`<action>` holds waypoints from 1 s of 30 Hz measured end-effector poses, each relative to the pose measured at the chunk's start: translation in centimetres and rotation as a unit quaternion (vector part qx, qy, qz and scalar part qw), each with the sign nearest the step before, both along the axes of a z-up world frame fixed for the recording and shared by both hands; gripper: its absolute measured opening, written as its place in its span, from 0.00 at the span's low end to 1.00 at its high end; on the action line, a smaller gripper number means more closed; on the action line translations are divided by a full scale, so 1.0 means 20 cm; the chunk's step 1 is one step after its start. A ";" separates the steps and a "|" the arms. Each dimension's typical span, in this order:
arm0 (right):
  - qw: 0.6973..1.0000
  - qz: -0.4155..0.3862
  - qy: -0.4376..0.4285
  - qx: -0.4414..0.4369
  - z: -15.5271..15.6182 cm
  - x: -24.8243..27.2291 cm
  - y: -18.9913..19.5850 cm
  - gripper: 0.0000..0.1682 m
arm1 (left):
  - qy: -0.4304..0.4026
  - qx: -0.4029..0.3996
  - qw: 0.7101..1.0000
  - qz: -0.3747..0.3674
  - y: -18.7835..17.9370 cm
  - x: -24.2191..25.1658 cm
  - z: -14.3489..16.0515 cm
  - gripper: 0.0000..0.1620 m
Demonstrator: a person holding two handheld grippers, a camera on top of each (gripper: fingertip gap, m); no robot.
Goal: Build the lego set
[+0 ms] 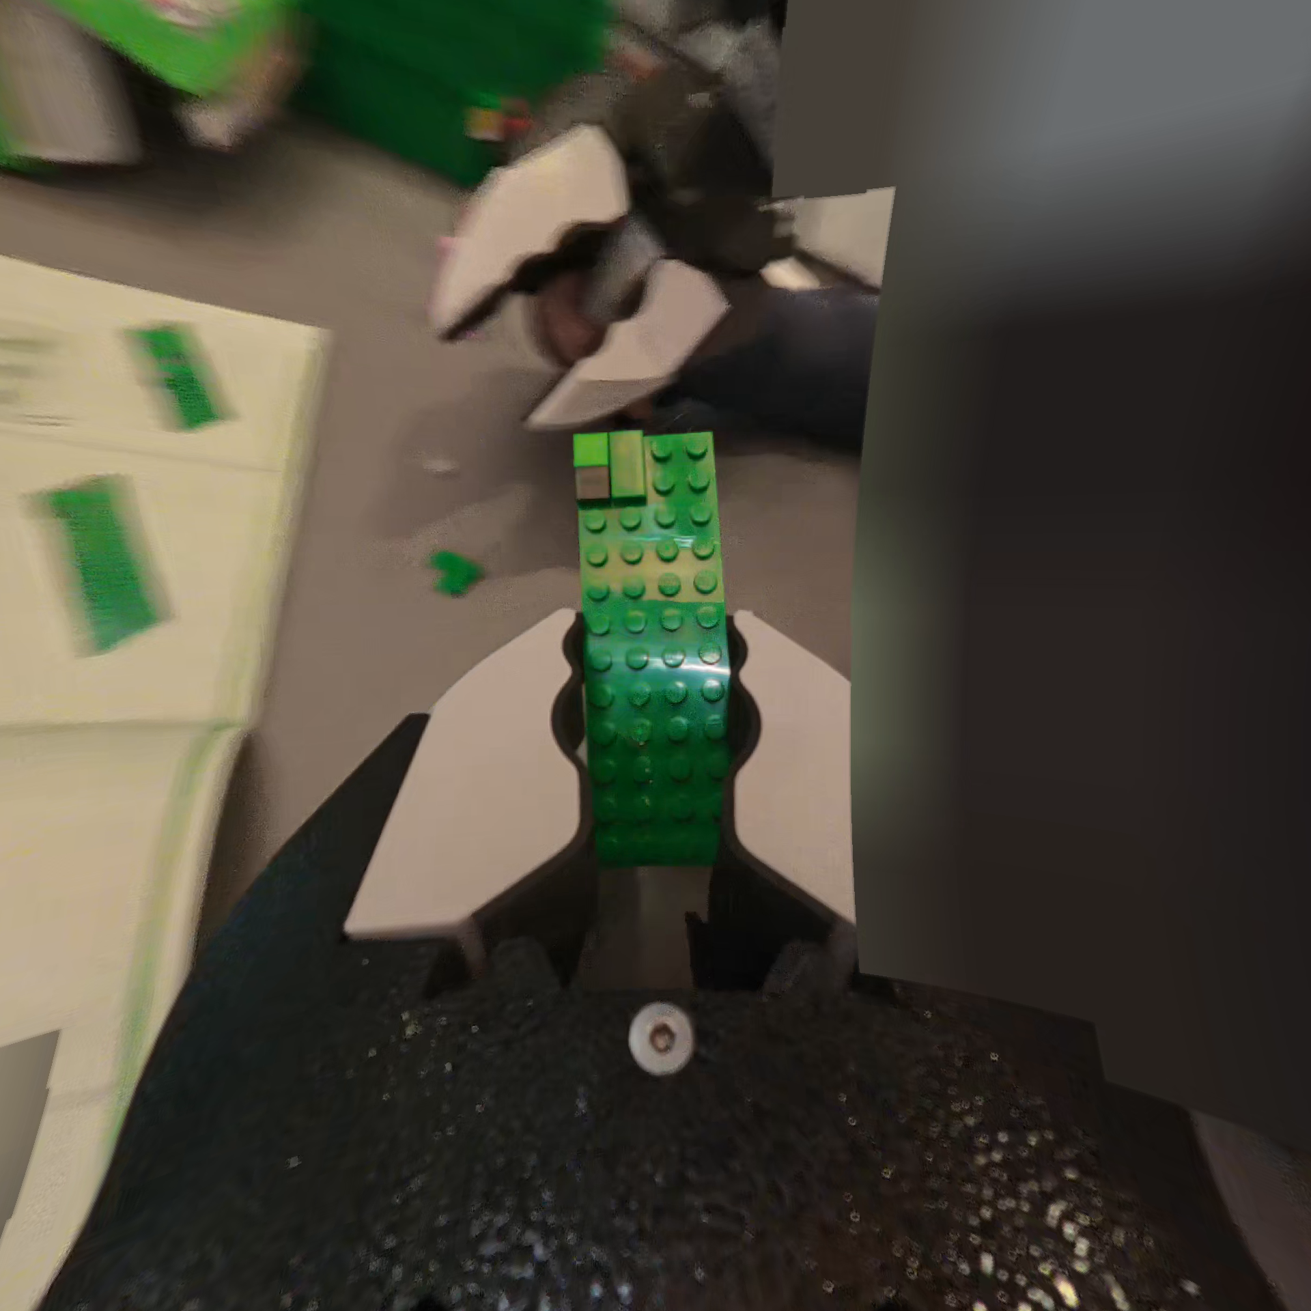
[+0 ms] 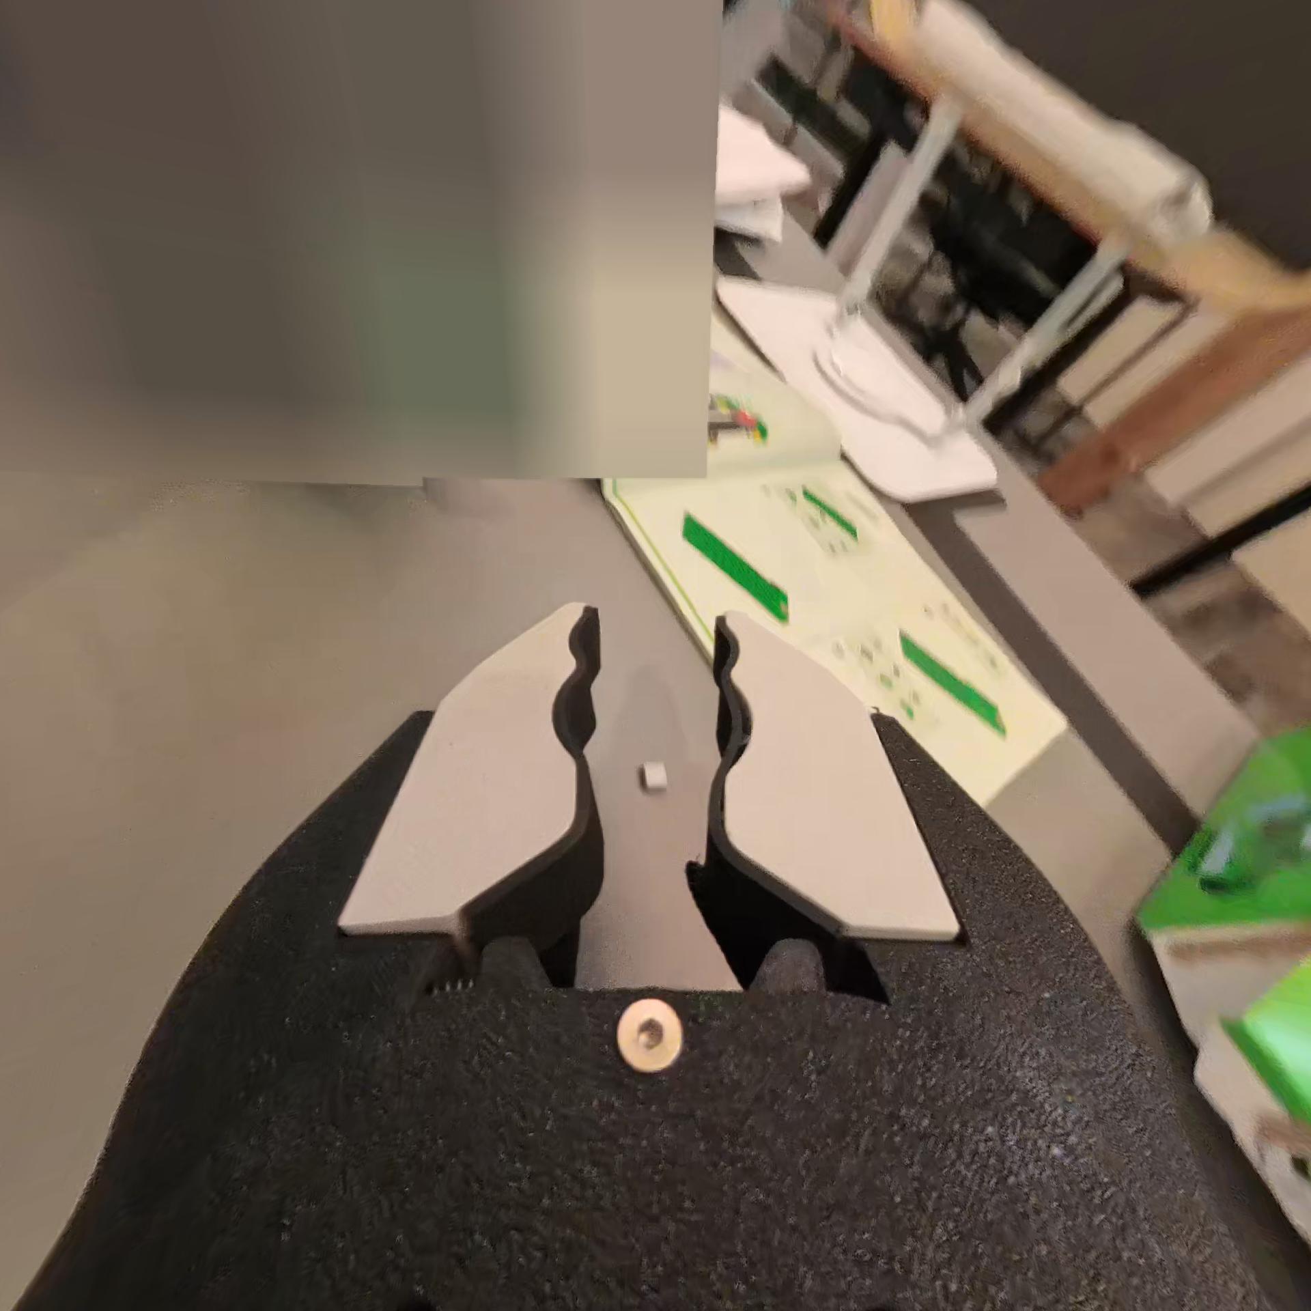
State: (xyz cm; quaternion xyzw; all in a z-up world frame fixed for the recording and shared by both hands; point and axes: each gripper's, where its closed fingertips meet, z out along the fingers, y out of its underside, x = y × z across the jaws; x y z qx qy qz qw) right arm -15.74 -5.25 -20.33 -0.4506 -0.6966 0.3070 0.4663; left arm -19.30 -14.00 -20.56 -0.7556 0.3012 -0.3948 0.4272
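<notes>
The left gripper (image 1: 656,699) clamps the near end of a long green studded plate (image 1: 649,638) by its side edges and holds it lengthwise above the grey table (image 1: 340,234). Three small tiles (image 1: 609,467), pale green, olive and grey, sit flat on the plate's far left corner; every other stud is bare, so the build appears to be at an early stage with most pieces yet to go on.

The right gripper (image 2: 656,709) hangs over the table with its fingers (image 2: 489,773) parted in a narrow gap and gripping nothing. A tiny grey piece (image 2: 653,775) lies on the table within that gap and looks like the next pick.

The open instruction booklet (image 2: 851,624) lies just beyond the right gripper. A loose green piece (image 1: 454,571) rests on the table left of the plate. Motion blur smears the green box (image 1: 397,85) at the far edge, and the booklet's pictures cannot be read. Large masked patches cover part of both views. Whether the tiles are pressed fully home cannot be told.
</notes>
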 end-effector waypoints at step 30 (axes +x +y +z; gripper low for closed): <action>0.983 0.075 -0.154 -0.071 -0.25 -0.11 -0.09 0.13 | 0.273 0.050 0.951 0.133 0.11 -0.12 -0.27 0.23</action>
